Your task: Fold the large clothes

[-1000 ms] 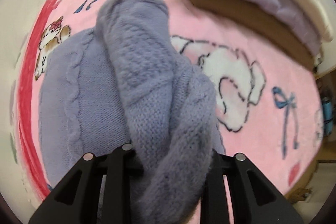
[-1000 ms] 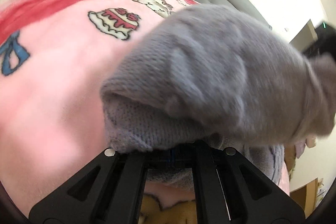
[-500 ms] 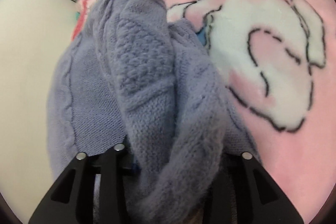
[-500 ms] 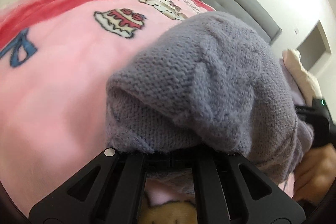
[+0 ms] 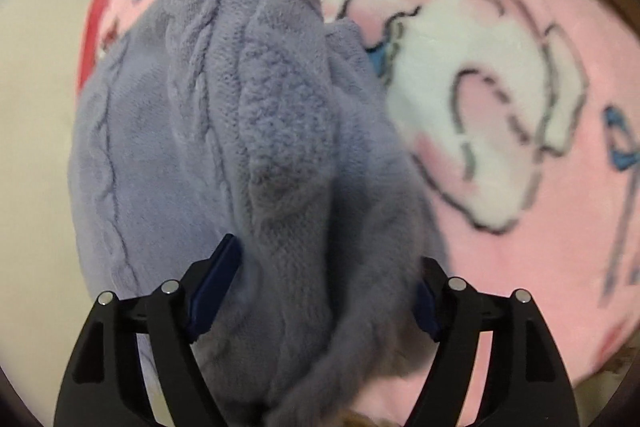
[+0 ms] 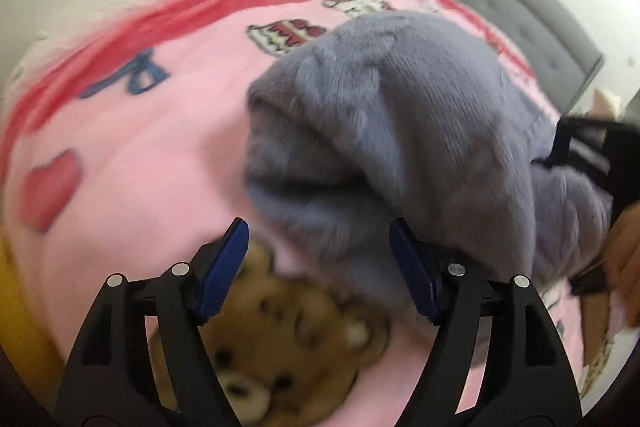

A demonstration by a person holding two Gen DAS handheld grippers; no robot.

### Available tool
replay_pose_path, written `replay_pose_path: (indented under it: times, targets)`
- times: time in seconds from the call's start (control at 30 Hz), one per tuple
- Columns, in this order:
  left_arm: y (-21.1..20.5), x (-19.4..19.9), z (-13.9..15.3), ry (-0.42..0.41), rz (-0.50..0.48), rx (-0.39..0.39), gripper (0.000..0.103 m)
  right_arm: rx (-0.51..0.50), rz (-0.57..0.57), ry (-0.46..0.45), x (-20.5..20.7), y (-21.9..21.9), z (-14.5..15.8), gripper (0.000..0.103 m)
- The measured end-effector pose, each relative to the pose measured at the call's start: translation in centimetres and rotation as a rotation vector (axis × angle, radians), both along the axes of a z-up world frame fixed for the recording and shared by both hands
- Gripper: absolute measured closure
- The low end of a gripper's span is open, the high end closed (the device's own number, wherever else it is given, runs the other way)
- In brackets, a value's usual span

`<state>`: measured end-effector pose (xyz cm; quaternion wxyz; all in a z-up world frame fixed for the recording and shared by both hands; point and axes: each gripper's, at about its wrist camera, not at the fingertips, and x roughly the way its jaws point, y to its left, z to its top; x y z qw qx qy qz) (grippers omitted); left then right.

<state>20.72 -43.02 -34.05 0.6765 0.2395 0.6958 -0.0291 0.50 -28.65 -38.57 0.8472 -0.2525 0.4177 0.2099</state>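
A lavender cable-knit sweater [image 5: 280,147] lies bunched in thick folds on a pink cartoon blanket [image 5: 500,267]. My left gripper [image 5: 320,283] points steeply down at it. Its jaws are opening and stand wide, with a thick fold of the sweater between the blue pads [image 5: 216,283]. In the right wrist view the sweater [image 6: 400,127] is heaped just beyond my right gripper [image 6: 320,267]. Those jaws are opening too, and only the sweater's near edge hangs by the right pad [image 6: 416,279]. The blanket [image 6: 140,167] shows through the gap.
A brown bear print [image 6: 280,347] lies under the right gripper. A grey padded headboard [image 6: 520,7] and a pale wall stand behind the bed. At the right edge a person's hand [image 6: 624,247] holds the black frame of the other gripper [image 6: 580,147].
Both grippers were shut on sweater folds and now have their jaws spread wide. The right gripper has drawn back, so the sweater sits farther off. The left view has tipped further down.
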Motion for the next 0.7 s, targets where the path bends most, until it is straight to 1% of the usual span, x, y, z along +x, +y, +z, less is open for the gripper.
replay_pose_path:
  times: [0.03, 0.07, 0.13, 0.17, 0.2, 0.23, 0.27, 0.3, 0.33, 0.37, 0.4, 0.43, 0.47, 0.5, 0.53, 0.57, 0.6, 0.63, 0.67, 0.7]
  targets:
    - [-0.1, 0.4, 0.9, 0.02, 0.022, -0.04, 0.025, 0.017, 0.008, 0.032, -0.3, -0.3, 0.2, 0.035]
    - [-0.4, 0.4, 2.3, 0.032, 0.038, -0.095, 0.024, 0.039, 0.003, 0.05, -0.6, -0.7, 0.6, 0.035]
    - [-1.1, 0.2, 4.9, 0.03, 0.027, -0.17, 0.023, 0.085, -0.004, 0.072, -1.4, -1.5, 1.6, 0.036]
    - [-1.1, 0.2, 6.7, 0.028, 0.014, -0.212, 0.023, 0.104, -0.001, 0.076, -1.7, -2.0, 2.3, 0.041]
    - [-0.9, 0.3, 8.5, 0.033, 0.003, -0.272, 0.023, 0.123, -0.002, 0.082, -2.0, -2.5, 2.8, 0.048]
    - [-0.4, 0.1, 10.1, 0.033, -0.011, -0.337, 0.023, 0.134, -0.01, 0.089, -2.0, -3.0, 3.2, 0.05]
    - [-0.2, -0.3, 11.1, 0.021, -0.025, -0.379, 0.023, 0.139, -0.024, 0.093, -1.9, -3.6, 3.6, 0.058]
    - [1.4, -0.1, 13.3, -0.029, -0.051, -0.431, 0.021, 0.137, -0.052, 0.092, -1.8, -4.1, 4.0, 0.063]
    - [3.1, 0.2, 14.7, -0.092, -0.073, -0.464, 0.019, 0.137, -0.106, 0.09, -1.4, -5.1, 4.6, 0.064]
    - [5.9, 0.4, 16.5, -0.187, -0.096, -0.501, 0.017, 0.131, -0.151, 0.07, -1.0, -6.0, 5.1, 0.064]
    - [8.0, 0.2, 17.2, -0.248, -0.107, -0.516, 0.016, 0.116, -0.182, 0.032, -0.5, -6.6, 5.7, 0.064]
    - [9.5, 0.7, 17.4, -0.279, -0.113, -0.528, 0.016, 0.089, -0.221, -0.032, -0.1, -7.5, 6.6, 0.064]
    - [12.4, 1.0, 17.1, -0.299, -0.122, -0.574, 0.016, 0.079, -0.241, -0.093, 0.3, -8.2, 7.6, 0.064]
    - [14.0, 1.3, 16.4, -0.287, -0.119, -0.61, 0.016, 0.096, -0.246, -0.148, 0.7, -8.9, 8.6, 0.064]
    - [16.1, 1.6, 15.1, -0.246, -0.107, -0.657, 0.016, 0.136, -0.234, -0.177, 0.9, -9.3, 9.4, 0.063]
    - [17.9, 1.8, 13.6, -0.211, -0.086, -0.702, 0.016, 0.2, -0.206, -0.201, 1.1, -9.8, 10.1, 0.064]
    - [19.7, 2.4, 12.4, -0.201, -0.064, -0.718, 0.016, 0.257, -0.185, -0.232, 1.3, -10.2, 10.7, 0.064]
    - [21.3, 2.4, 10.9, -0.196, -0.036, -0.758, 0.016, 0.285, -0.174, -0.252, 1.9, -10.3, 11.0, 0.064]
    - [22.5, 2.3, 9.7, -0.185, -0.018, -0.798, 0.016, 0.279, -0.16, -0.245, 2.6, -10.2, 10.7, 0.065]
    - [23.4, 2.0, 8.8, -0.17, -0.008, -0.826, 0.016, 0.228, -0.139, -0.227, 3.6, -9.7, 9.8, 0.073]
